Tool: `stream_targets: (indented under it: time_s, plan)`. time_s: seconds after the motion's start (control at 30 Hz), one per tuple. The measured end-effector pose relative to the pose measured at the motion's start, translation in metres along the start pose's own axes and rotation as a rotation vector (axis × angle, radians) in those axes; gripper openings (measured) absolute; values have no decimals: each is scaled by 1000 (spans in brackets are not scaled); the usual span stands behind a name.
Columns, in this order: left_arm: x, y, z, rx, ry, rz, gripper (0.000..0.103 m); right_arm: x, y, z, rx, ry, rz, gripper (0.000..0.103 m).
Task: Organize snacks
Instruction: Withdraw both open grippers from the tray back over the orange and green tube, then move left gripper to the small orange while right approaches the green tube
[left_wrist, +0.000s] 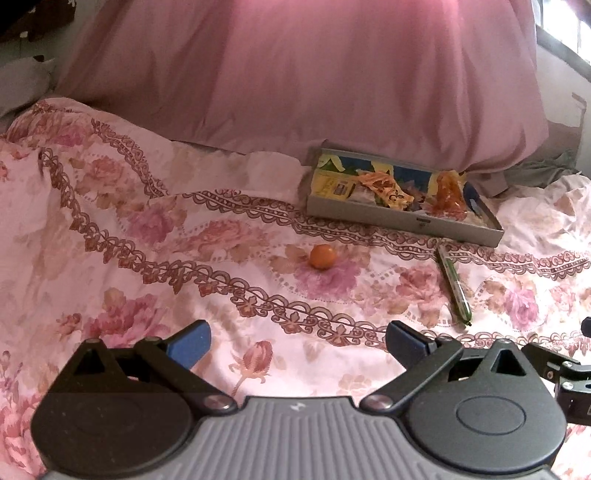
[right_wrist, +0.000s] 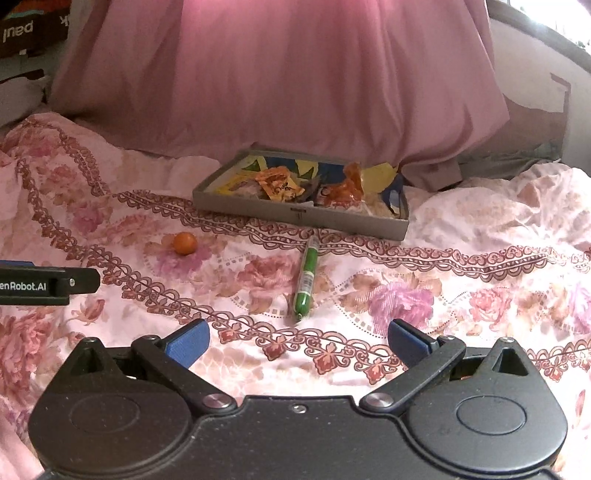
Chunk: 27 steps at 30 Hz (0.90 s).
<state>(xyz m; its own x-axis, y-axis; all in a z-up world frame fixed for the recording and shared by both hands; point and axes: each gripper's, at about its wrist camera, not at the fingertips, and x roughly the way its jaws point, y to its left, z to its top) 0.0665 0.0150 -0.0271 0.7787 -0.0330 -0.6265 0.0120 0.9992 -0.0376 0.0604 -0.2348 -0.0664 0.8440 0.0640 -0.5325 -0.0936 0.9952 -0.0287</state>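
Observation:
A shallow grey box (left_wrist: 402, 218) (right_wrist: 295, 216) lies on the flowered bedspread and holds several orange and yellow snack packets (left_wrist: 384, 188) (right_wrist: 280, 186). A small orange round snack (left_wrist: 322, 257) (right_wrist: 184, 243) lies on the spread in front of the box. A green sausage stick (left_wrist: 454, 286) (right_wrist: 306, 282) lies to its right. My left gripper (left_wrist: 297, 341) is open and empty, well short of the orange snack. My right gripper (right_wrist: 297, 339) is open and empty, just short of the green stick's near end.
A big pink pillow (left_wrist: 314, 74) (right_wrist: 288, 74) rises right behind the box. The bedspread (left_wrist: 147, 229) is wrinkled and soft. The left gripper's side shows at the left edge of the right wrist view (right_wrist: 44, 284). A wall and window are at far right.

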Motion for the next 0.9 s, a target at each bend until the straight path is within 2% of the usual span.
stream_targets:
  time_s: [0.67, 0.9]
  plan:
    - [9, 10, 5, -75, 50, 35, 103, 25, 11, 3, -12, 3, 32, 102]
    - [25, 16, 19, -101, 49, 66, 103, 39, 16, 7, -28, 1, 43, 102]
